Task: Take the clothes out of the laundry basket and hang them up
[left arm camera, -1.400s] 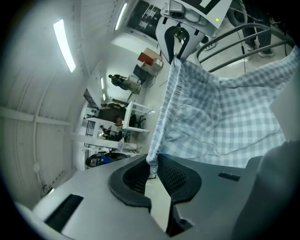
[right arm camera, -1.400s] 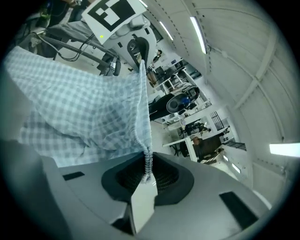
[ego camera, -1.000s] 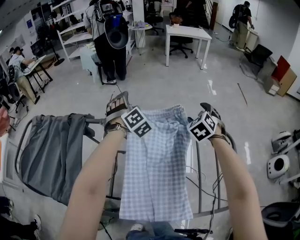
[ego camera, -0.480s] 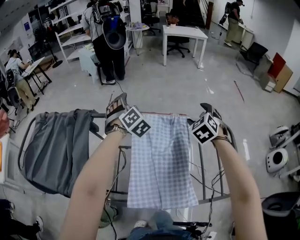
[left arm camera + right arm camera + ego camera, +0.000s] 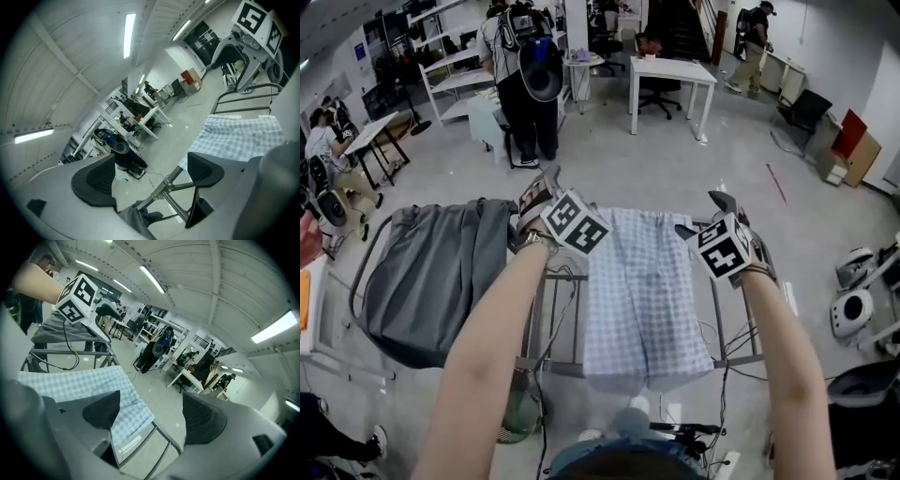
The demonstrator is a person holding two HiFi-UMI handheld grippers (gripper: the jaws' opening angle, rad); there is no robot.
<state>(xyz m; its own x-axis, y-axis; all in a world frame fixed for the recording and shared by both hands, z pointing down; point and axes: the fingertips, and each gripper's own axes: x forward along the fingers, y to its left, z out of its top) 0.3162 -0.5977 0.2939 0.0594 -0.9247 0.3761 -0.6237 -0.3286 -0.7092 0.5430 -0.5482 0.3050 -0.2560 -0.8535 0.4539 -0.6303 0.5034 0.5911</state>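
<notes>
A blue-and-white checked garment (image 5: 647, 281) lies draped flat over the metal drying rack (image 5: 546, 319); it shows too in the left gripper view (image 5: 243, 136) and the right gripper view (image 5: 79, 383). A grey garment (image 5: 441, 272) hangs over the rack's left end. My left gripper (image 5: 542, 187) hovers by the checked cloth's far left corner, open and empty (image 5: 152, 173). My right gripper (image 5: 719, 202) is by the far right corner; its jaws have just been opening and stand open with nothing between them (image 5: 152, 416).
A person with a backpack (image 5: 525, 75) stands beyond the rack, near shelves and a white table (image 5: 673, 70). White devices (image 5: 853, 309) and a black bin (image 5: 862, 394) sit on the floor at right. Cables hang through the rack.
The checked garment, bunched between both grippers a second ago, now lies spread flat over the rack. Both grippers have let it go and lifted off its far edge.
</notes>
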